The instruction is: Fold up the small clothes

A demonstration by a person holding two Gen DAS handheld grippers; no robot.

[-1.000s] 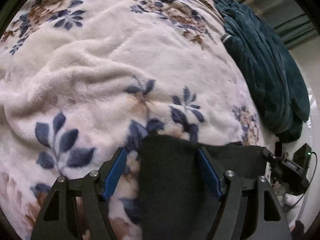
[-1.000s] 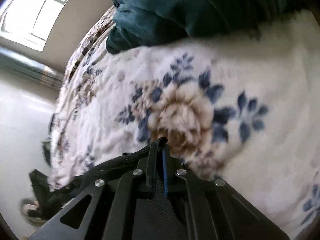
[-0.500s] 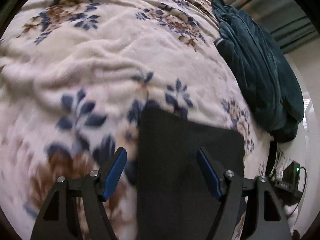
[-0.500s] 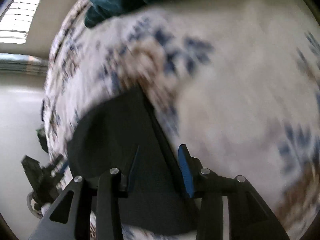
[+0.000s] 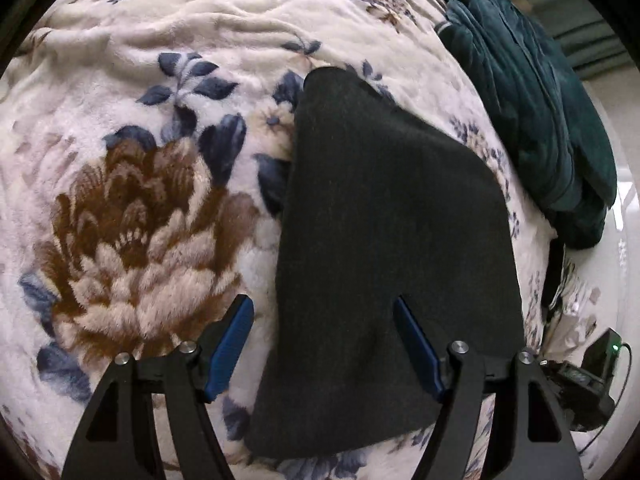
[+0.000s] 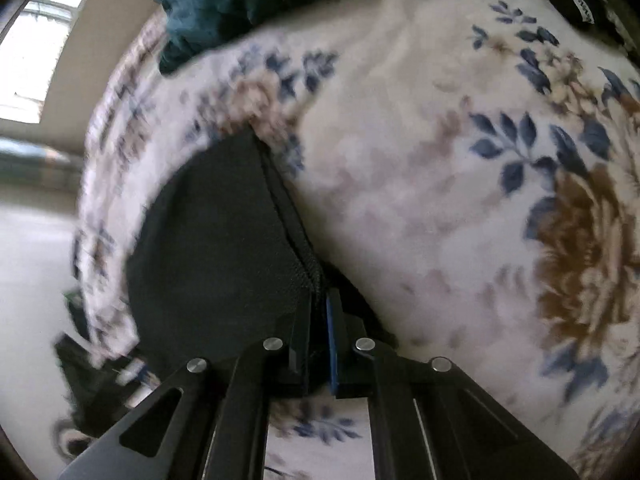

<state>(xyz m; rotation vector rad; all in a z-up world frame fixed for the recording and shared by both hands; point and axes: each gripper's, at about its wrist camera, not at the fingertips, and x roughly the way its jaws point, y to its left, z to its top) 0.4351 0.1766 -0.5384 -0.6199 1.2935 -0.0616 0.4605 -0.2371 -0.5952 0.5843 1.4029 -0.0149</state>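
A small black garment (image 5: pixel 384 248) lies flat on the floral fleece blanket (image 5: pixel 140 200), folded into a roughly triangular shape. My left gripper (image 5: pixel 324 312) is open, its blue-padded fingers (image 5: pixel 232 340) spread over the garment's near left part without holding it. In the right wrist view the same black garment (image 6: pixel 216 248) lies at the left, and my right gripper (image 6: pixel 320 300) is shut on its seamed edge. That view is motion-blurred.
A dark teal plush blanket (image 5: pixel 532 96) is heaped along the bed's right side and shows at the top of the right wrist view (image 6: pixel 224 4). A black device with a green light (image 5: pixel 604 356) sits beyond the bed's edge at lower right. The floor (image 6: pixel 32 264) lies past the edge.
My left gripper stayed open and drew back, so more of the garment shows. My right gripper opened half a second ago and has shut again on the garment's edge.
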